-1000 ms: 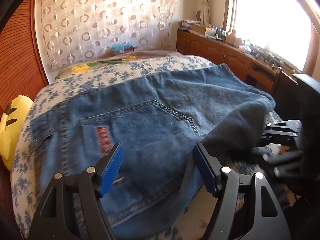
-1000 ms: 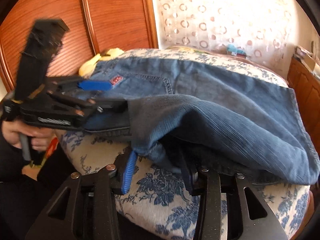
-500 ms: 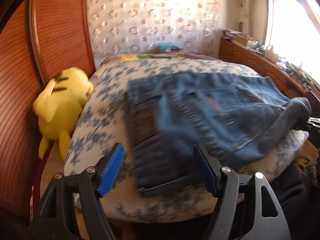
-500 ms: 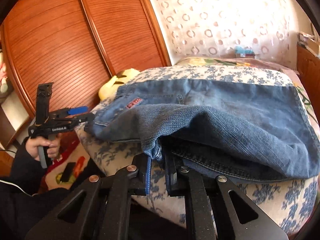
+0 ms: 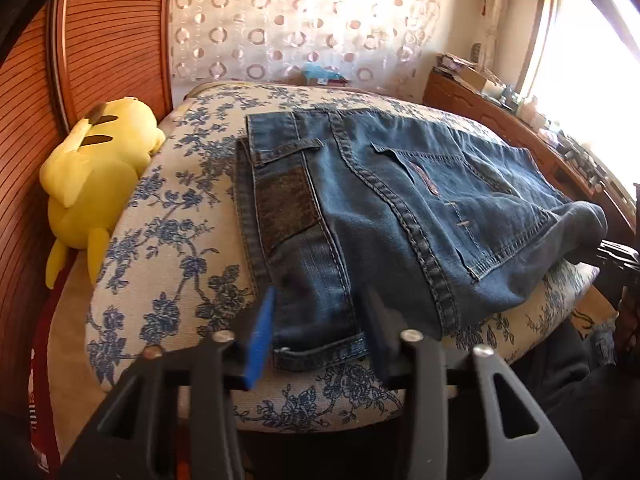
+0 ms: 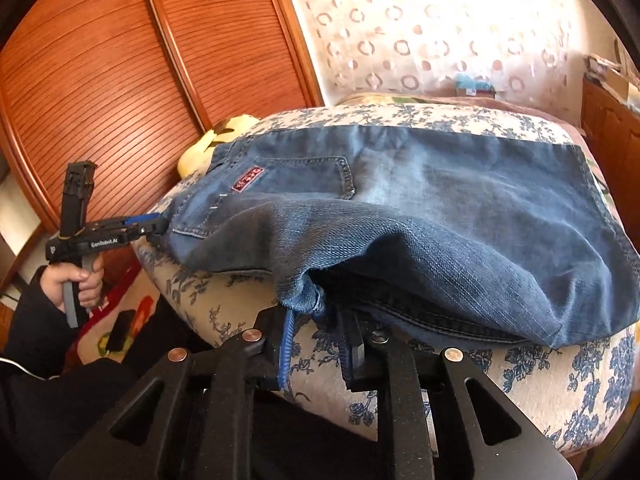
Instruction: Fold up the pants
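Blue jeans [image 5: 400, 208] lie folded on a floral bed [image 5: 172, 240], seat pocket up. My left gripper [image 5: 320, 300] straddles the near waistband corner; its jaws are closing, and the denim lies flat between the pads. In the right wrist view the left gripper [image 6: 154, 226] sits at that same corner, held by a hand [image 6: 86, 280]. My right gripper [image 6: 318, 320] is at the bed's front edge under the folded leg of the jeans [image 6: 440, 208]. Its jaws are opening, with a bunched bit of hem at the fingertips.
A yellow plush toy [image 5: 96, 176] lies at the bed's left edge against a ribbed wooden door [image 6: 120, 80]. A cluttered wooden cabinet [image 5: 500, 120] runs under the bright window on the right. A patterned curtain hangs behind the bed.
The left gripper swung left from above the seat of the jeans to the waistband corner, and its jaws narrowed. The right gripper's jaws closed on the hem, then parted a little.
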A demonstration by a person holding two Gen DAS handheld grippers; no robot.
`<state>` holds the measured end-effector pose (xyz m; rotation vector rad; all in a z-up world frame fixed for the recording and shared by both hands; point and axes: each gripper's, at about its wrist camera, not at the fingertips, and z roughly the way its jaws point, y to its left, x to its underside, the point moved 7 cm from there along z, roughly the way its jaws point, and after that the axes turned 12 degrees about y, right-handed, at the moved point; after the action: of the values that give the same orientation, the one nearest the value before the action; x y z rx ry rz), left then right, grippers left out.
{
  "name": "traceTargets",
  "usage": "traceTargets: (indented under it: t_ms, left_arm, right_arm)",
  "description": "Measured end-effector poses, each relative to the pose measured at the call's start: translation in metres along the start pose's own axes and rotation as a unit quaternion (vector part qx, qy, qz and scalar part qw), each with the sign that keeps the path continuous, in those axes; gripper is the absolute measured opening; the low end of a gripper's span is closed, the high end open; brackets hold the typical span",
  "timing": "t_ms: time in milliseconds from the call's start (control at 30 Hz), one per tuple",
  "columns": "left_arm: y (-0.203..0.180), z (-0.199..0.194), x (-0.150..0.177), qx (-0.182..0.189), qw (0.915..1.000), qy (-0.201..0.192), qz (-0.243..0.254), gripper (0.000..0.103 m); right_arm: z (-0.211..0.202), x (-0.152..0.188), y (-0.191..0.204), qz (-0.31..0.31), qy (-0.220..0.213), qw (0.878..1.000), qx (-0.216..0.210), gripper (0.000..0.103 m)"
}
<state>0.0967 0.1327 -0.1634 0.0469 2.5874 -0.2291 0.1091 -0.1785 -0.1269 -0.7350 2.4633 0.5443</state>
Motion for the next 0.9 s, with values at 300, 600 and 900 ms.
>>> traceTargets:
  t_ms: [300, 600, 900]
  left_arm:
    - [-0.002, -0.024, -0.006, -0.01, 0.9995, -0.032, 0.0, 0.005]
    - [0.013, -0.035, 0.001, -0.037, 0.9989, -0.027, -0.007, 0.007]
    - [0.01, -0.051, -0.002, -0.054, 0.9973, -0.05, 0.0, 0.041]
  right_arm:
    - [0.003, 0.002, 0.001, 0.005, 0.008, 1.0, -0.016, 0.007]
    - [0.002, 0.019, 0.03, -0.025, 0.044, 0.998, -0.04, 0.006]
    - [-0.013, 0.023, 0.009, 0.002, 0.034, 0.999, -0.013, 0.019]
